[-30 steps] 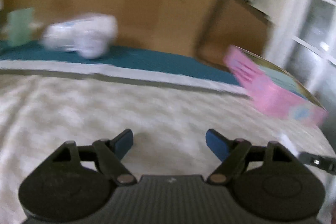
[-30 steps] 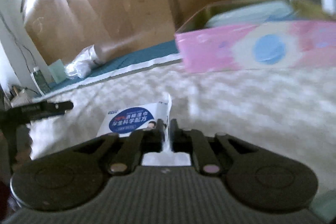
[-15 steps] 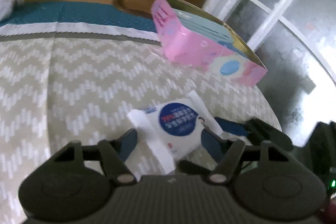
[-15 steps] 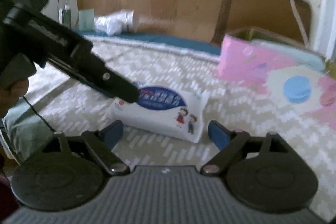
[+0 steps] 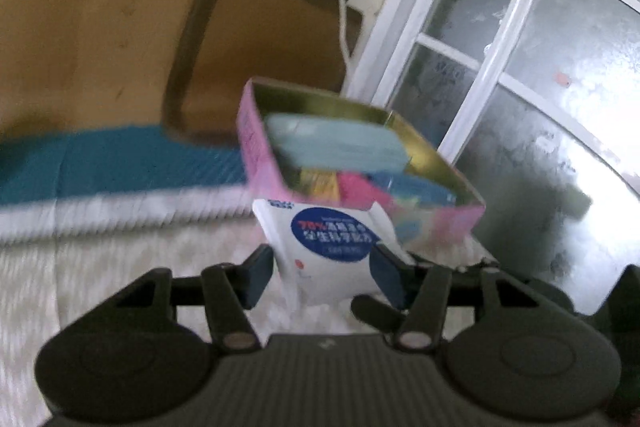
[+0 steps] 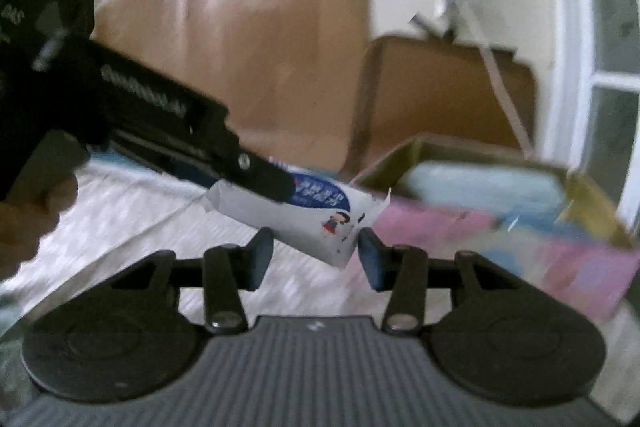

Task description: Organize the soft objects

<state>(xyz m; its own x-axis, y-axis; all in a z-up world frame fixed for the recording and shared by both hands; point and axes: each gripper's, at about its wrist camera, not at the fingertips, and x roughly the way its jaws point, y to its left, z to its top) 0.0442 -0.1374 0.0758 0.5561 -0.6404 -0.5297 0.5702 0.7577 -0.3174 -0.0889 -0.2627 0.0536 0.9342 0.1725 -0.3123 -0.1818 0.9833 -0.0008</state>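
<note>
A white wipes pack point(image 5: 324, 247) with a blue round label hangs above the bedspread, and my left gripper point(image 5: 322, 275) is shut on its sides, jaws still closing. In the right wrist view the left gripper point(image 6: 276, 183) reaches in from the left and carries the wipes pack point(image 6: 312, 215) tilted. My right gripper point(image 6: 316, 257) sits just below; its jaws are closing, and the pack's lower corner dips between the fingertips without either pad pressing on it. Behind stands the open pink box point(image 5: 256, 131) with a light blue pack and several colourful packs inside. The same pink box point(image 6: 440, 223) is at right.
A zigzag-patterned bedspread point(image 5: 120, 267) with a teal strip point(image 5: 120, 163) lies under everything. Brown boards point(image 5: 256, 47) lean against the wall behind the box. A white-framed glass door point(image 5: 520, 87) stands close on the right. A hand point(image 6: 24, 219) holds the left gripper.
My right gripper let go of the wipes pack and opened, then narrowed again. My left gripper swung right, closed on the pack and lifted it off the bedspread toward the pink box.
</note>
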